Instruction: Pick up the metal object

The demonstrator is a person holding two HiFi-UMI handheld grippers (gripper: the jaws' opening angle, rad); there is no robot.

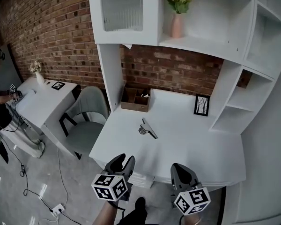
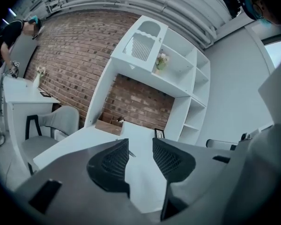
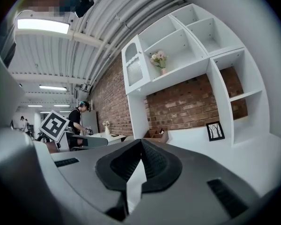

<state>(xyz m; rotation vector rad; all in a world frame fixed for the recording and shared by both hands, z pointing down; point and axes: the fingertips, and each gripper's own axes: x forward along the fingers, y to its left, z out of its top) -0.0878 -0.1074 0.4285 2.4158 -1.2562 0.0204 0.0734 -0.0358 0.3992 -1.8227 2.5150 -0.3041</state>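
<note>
Fingers of my left gripper [image 2: 140, 140] stand apart, nothing between them; those of my right gripper [image 3: 140, 141] meet at the tips.
Past the 2 grippers, the metal object [image 1: 147, 129] lies mid-desk [image 1: 189, 144], untouched; behind it, a wooden box [image 1: 135, 100] and a framed picture [image 1: 202, 105].

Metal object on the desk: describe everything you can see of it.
The metal object is small, silvery-grey and elongated. A slim bar runs diagonally, with a rounder, bulkier part at its near-left end. It looks like a clip, though finer detail is too small to tell. It lies flat near the middle of the white desk, in front of the brown box and apart from it. Only the desk touches it.
</note>
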